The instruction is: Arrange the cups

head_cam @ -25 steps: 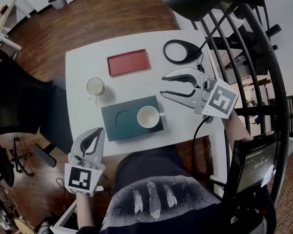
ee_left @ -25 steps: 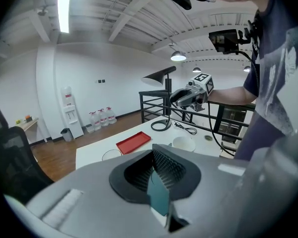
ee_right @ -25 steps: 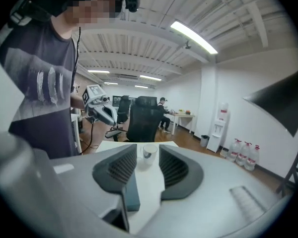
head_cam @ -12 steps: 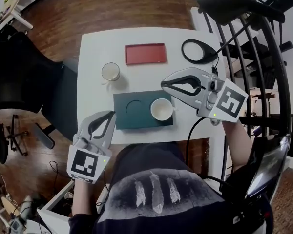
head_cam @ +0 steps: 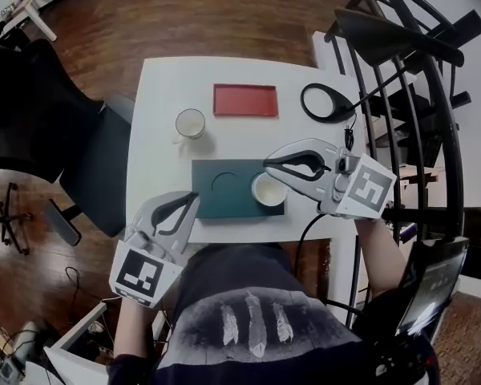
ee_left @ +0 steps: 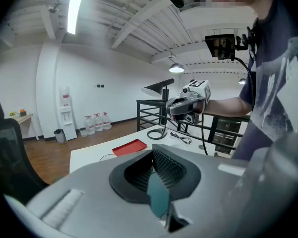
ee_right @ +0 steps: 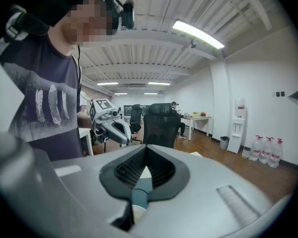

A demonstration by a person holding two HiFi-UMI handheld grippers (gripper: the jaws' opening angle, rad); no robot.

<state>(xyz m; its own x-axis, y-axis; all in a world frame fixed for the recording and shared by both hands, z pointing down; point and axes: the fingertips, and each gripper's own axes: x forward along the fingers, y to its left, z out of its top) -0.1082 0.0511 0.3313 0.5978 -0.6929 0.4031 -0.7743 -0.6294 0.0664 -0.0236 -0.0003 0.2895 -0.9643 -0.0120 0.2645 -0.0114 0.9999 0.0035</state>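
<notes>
A white cup [head_cam: 268, 189] stands on the right part of a dark teal tray [head_cam: 224, 203], beside an empty round recess [head_cam: 223, 182]. A second white cup [head_cam: 190, 123] stands on the white table [head_cam: 160, 87], left of a red tray [head_cam: 244, 100]. My right gripper [head_cam: 267, 165] hovers just behind the cup on the teal tray, jaws shut and empty. At the table's near left edge, by the teal tray's corner, my left gripper [head_cam: 194, 199] is shut and empty. The left gripper view shows the red tray [ee_left: 129, 147] and the right gripper [ee_left: 188, 100].
A black ring-shaped lamp base [head_cam: 326, 103] with a cable lies at the table's back right. A black metal railing [head_cam: 417, 95] runs along the right side. A black office chair [head_cam: 56, 127] stands left of the table. The right gripper view shows the left gripper [ee_right: 109, 123].
The right gripper's jaws have shut with nothing in them, and it has moved nearer, toward the cup on the teal tray. The left gripper has stayed by the table's near edge.
</notes>
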